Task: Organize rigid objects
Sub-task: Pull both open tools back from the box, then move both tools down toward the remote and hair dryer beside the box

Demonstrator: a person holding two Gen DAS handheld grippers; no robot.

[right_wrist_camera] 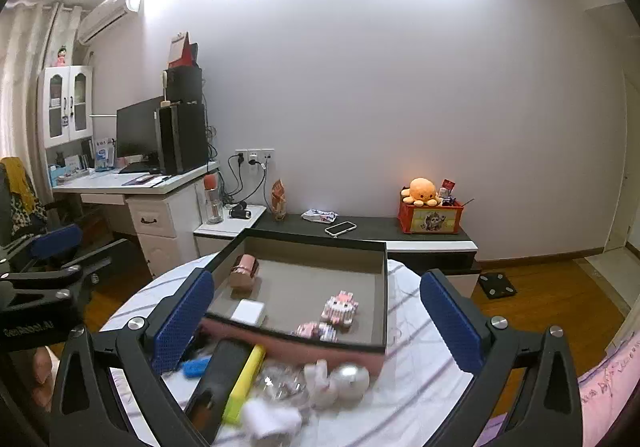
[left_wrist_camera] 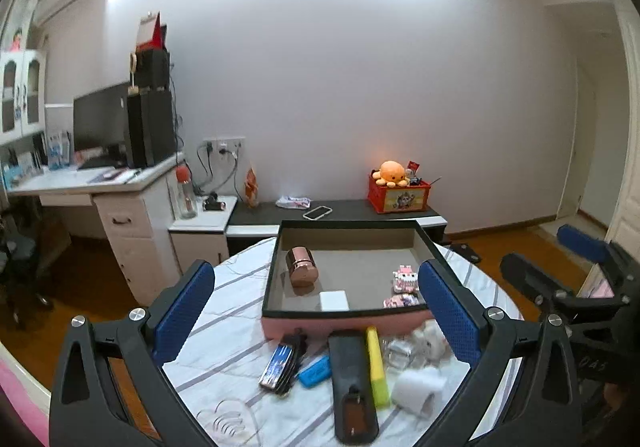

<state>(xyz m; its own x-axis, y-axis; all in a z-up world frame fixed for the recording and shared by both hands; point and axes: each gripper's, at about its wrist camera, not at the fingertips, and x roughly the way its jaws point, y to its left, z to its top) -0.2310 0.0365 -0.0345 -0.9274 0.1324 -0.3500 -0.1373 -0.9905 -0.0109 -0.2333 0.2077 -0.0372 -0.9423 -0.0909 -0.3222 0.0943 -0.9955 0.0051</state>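
A pink box [left_wrist_camera: 344,321] [right_wrist_camera: 374,287] with a dark rim stands on the round striped table. Inside lie a rose-gold cylinder [left_wrist_camera: 301,266] [right_wrist_camera: 244,271], a white block [left_wrist_camera: 334,301] [right_wrist_camera: 248,311] and pink brick figures [left_wrist_camera: 405,279] [right_wrist_camera: 339,307]. In front of the box lie a black case [left_wrist_camera: 352,379] [right_wrist_camera: 216,379], a yellow bar [left_wrist_camera: 377,367] [right_wrist_camera: 245,383], a blue item [left_wrist_camera: 315,371] [right_wrist_camera: 196,366], a card stack [left_wrist_camera: 278,367], clear pieces [left_wrist_camera: 400,351] and white items [left_wrist_camera: 418,387] [right_wrist_camera: 336,383]. My left gripper [left_wrist_camera: 320,311] and right gripper [right_wrist_camera: 316,323] hover open and empty above them.
The table edge [left_wrist_camera: 224,271] drops to wooden floor. A low cabinet [left_wrist_camera: 280,213] behind holds a phone [left_wrist_camera: 317,212] and a red crate [left_wrist_camera: 398,195]. A desk with a monitor [left_wrist_camera: 100,119] stands left. The right gripper shows in the left wrist view [left_wrist_camera: 568,279].
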